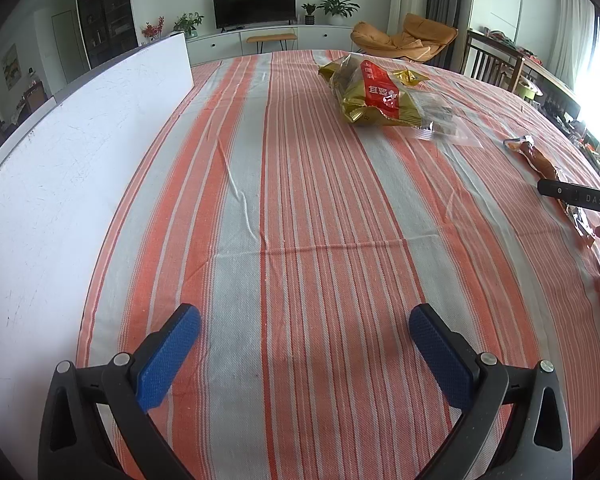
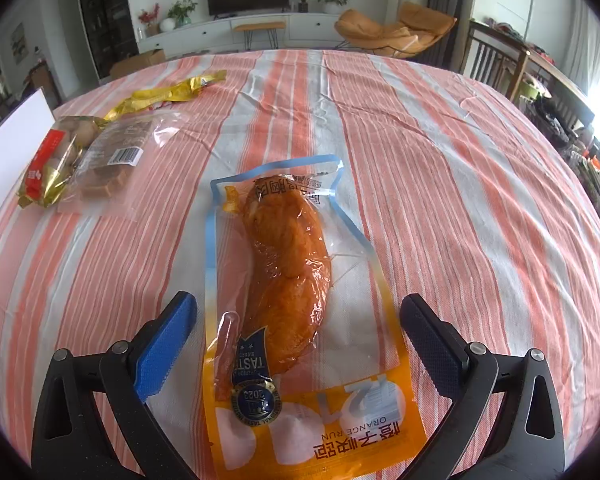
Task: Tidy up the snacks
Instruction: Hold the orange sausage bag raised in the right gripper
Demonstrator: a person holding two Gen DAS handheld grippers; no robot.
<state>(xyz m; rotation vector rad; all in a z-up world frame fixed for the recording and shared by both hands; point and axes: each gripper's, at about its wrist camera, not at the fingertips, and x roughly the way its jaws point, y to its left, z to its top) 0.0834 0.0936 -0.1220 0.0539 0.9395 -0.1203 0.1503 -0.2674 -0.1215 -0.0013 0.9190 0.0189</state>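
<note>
The right gripper (image 2: 298,336) is spread wide, its blue pads either side of a vacuum-packed chicken pouch (image 2: 284,280) lying flat on the striped tablecloth (image 2: 460,200), not touching it. The left gripper (image 1: 304,344) is also spread, holding nothing. A gold-and-red snack bag (image 1: 374,96) lies toward the tabletop's far edge, beside a clear packet (image 2: 116,160).

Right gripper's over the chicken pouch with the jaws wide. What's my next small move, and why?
Probably lower the right gripper and close on the chicken pouch. The pouch lies flat on the striped cloth, lengthwise between the open fingers, untouched. The left gripper is open over bare cloth, so it isn't in the way.
</note>
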